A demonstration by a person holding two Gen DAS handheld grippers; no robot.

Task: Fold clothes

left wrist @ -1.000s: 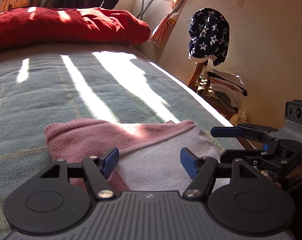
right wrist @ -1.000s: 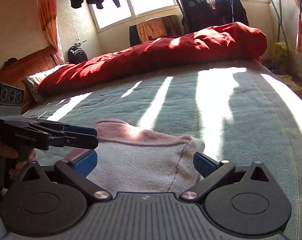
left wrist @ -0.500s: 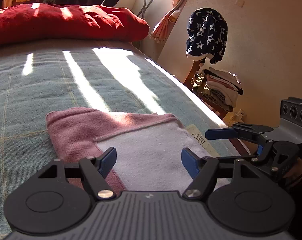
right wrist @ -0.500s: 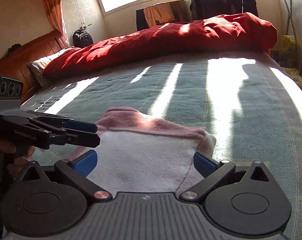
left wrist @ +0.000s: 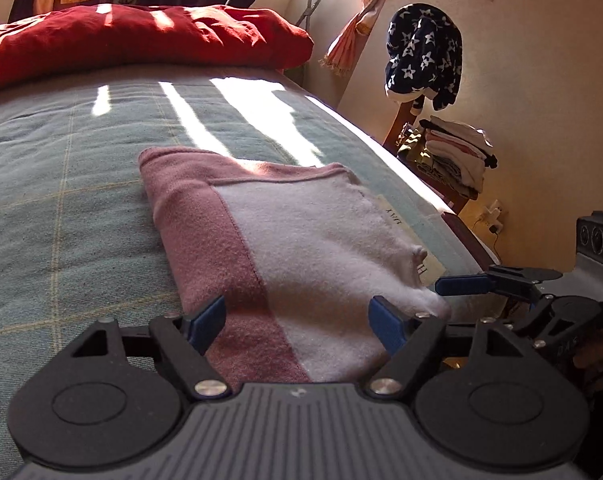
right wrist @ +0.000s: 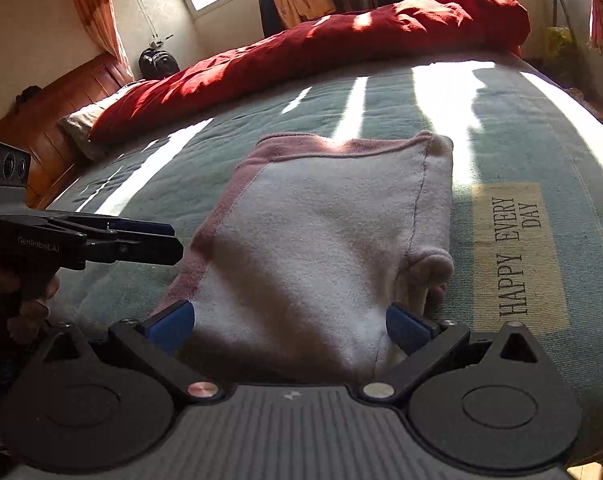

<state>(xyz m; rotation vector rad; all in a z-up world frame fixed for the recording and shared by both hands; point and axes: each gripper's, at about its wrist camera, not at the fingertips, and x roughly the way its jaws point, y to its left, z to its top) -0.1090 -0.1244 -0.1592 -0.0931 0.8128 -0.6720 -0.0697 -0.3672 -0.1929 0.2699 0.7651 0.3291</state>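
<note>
Two grippers: both at the near edge of the folded garment (right wrist: pixel 321 240), neither touching it.
Garment: pink with a paler panel, folded into a rectangle, flat on the green bed cover (left wrist: pixel 61 208).
Left gripper (left wrist: pixel 299 322): fingers spread wide, above the garment's near hem.
Right gripper (right wrist: pixel 291 326): fingers spread wide, framing the garment's near end.
Label patch (right wrist: pixel 517 256): reads "HAPPY EVERY DAY", on the cover just right of the garment.
Red duvet (right wrist: pixel 341 52): bunched well beyond the garment's far edge.
Clothes stack (left wrist: pixel 453 156): off the bed, right of the garment.
</note>
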